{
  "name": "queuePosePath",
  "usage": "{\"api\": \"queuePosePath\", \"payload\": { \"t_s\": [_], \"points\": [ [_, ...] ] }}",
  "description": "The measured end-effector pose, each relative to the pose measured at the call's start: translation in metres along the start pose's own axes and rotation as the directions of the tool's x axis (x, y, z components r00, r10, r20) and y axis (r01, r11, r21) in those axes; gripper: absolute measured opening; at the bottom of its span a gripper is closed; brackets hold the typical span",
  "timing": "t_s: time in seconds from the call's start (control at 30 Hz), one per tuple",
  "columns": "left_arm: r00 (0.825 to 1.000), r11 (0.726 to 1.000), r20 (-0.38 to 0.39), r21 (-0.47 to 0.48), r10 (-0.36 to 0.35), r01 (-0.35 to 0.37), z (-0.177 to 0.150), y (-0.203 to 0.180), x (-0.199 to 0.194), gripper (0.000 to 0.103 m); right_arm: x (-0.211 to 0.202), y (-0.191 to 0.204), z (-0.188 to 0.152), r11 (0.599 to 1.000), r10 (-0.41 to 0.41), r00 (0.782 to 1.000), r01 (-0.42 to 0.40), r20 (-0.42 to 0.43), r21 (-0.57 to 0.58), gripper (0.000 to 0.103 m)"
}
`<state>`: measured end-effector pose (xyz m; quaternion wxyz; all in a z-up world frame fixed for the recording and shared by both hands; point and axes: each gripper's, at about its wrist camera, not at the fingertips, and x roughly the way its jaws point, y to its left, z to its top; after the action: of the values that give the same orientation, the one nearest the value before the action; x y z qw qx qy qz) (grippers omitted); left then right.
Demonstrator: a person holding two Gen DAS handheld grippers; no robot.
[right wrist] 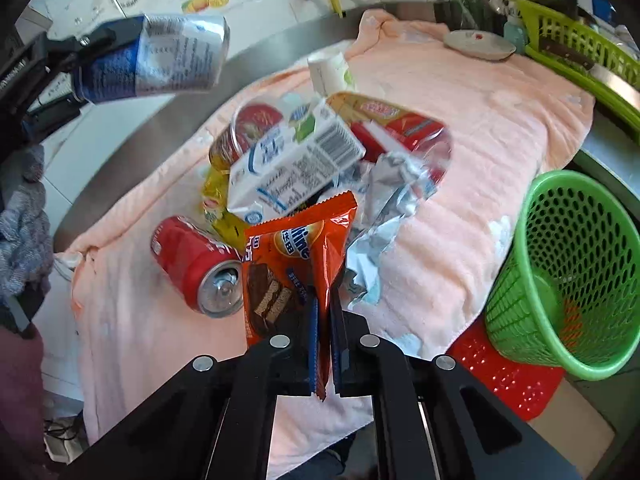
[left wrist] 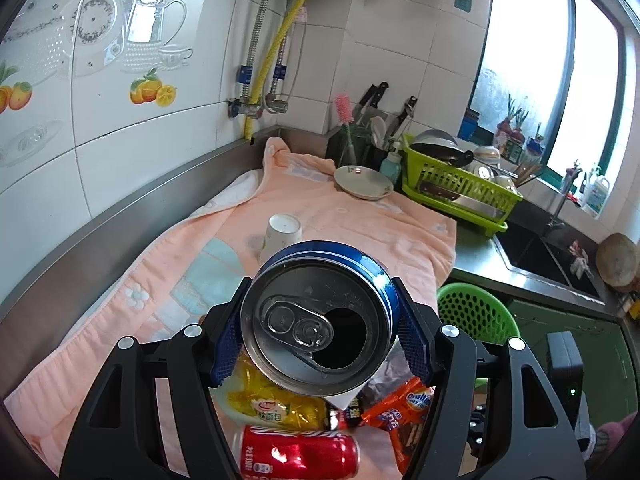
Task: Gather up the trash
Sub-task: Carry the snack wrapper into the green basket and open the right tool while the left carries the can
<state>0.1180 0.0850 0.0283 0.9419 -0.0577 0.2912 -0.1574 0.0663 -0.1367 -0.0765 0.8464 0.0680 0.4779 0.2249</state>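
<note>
— Small kitchen, steel counter, a pink towel (right wrist: 460, 216) spread to keep the rubbish in one heap. Why is the blue can (left wrist: 320, 316) held up?

— Left gripper (left wrist: 320, 344) is clamped on its sides, clear of the pile, probably bound for the green bin (right wrist: 568, 272) just off the towel's edge.

— And the right gripper (right wrist: 324, 344)?

— Nearly closed, pinching the orange wrapper (right wrist: 296, 256) by one end. The red can (right wrist: 196, 264), carton (right wrist: 296, 164) and foil (right wrist: 384, 196) lie on the towel.
</note>
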Motion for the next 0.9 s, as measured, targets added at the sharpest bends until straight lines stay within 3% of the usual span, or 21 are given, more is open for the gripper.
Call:
{"api": "queuePosePath", "payload": {
  "t_s": [0.13, 0.23, 0.27, 0.43, 0.53, 0.67, 0.7, 0.77, 0.8, 0.83, 0.9],
  "points": [
    [1.000, 1.000, 0.009, 0.007, -0.026, 0.026, 0.004, -0.012, -0.003, 0.065, -0.034, -0.019, 0.003, 0.999, -0.033, 0.996, 0.031, 0.078, 0.031, 0.006],
    [0.999, 0.999, 0.015, 0.023, -0.046, 0.046, 0.009, -0.025, -0.003, 0.065, -0.052, -0.052, 0.007, 0.990, -0.116, 0.986, 0.105, 0.118, 0.099, 0.006],
    [0.998, 0.998, 0.015, 0.027, -0.060, 0.059, 0.010, -0.031, -0.003, 0.065, -0.058, -0.070, 0.007, 0.979, -0.177, 0.977, 0.162, 0.122, 0.125, 0.006],
    [0.995, 0.993, 0.004, 0.057, -0.105, 0.104, 0.013, -0.060, 0.005, 0.065, -0.057, -0.144, 0.007, 0.913, -0.368, 0.928, 0.350, 0.052, 0.209, 0.006],
    [0.992, 0.989, -0.006, 0.077, -0.126, 0.127, 0.012, -0.080, 0.009, 0.065, -0.050, -0.184, 0.003, 0.878, -0.422, 0.907, 0.405, 0.011, 0.256, 0.006],
    [0.988, 0.984, -0.030, 0.091, -0.150, 0.152, 0.010, -0.109, 0.022, 0.065, -0.037, -0.227, -0.001, 0.850, -0.436, 0.900, 0.420, -0.025, 0.317, 0.009],
    [0.987, 0.983, -0.041, 0.094, -0.155, 0.158, 0.008, -0.118, 0.026, 0.065, -0.034, -0.235, -0.002, 0.855, -0.416, 0.909, 0.404, -0.034, 0.325, 0.011],
    [0.984, 0.980, -0.063, 0.100, -0.164, 0.170, 0.005, -0.134, 0.037, 0.065, -0.026, -0.254, -0.003, 0.854, -0.401, 0.915, 0.389, -0.040, 0.346, 0.027],
    [0.984, 0.980, -0.072, 0.103, -0.165, 0.172, 0.003, -0.141, 0.042, 0.065, -0.023, -0.259, -0.001, 0.855, -0.402, 0.915, 0.391, -0.041, 0.340, 0.050],
    [0.982, 0.979, -0.083, 0.103, -0.170, 0.178, 0.001, -0.148, 0.048, 0.065, -0.022, -0.261, 0.000, 0.856, -0.405, 0.914, 0.392, -0.036, 0.337, 0.060],
    [0.979, 0.976, -0.105, 0.114, -0.173, 0.185, -0.003, -0.162, 0.058, 0.065, -0.023, -0.269, -0.001, 0.851, -0.423, 0.905, 0.408, -0.027, 0.331, 0.059]
  ]
}}
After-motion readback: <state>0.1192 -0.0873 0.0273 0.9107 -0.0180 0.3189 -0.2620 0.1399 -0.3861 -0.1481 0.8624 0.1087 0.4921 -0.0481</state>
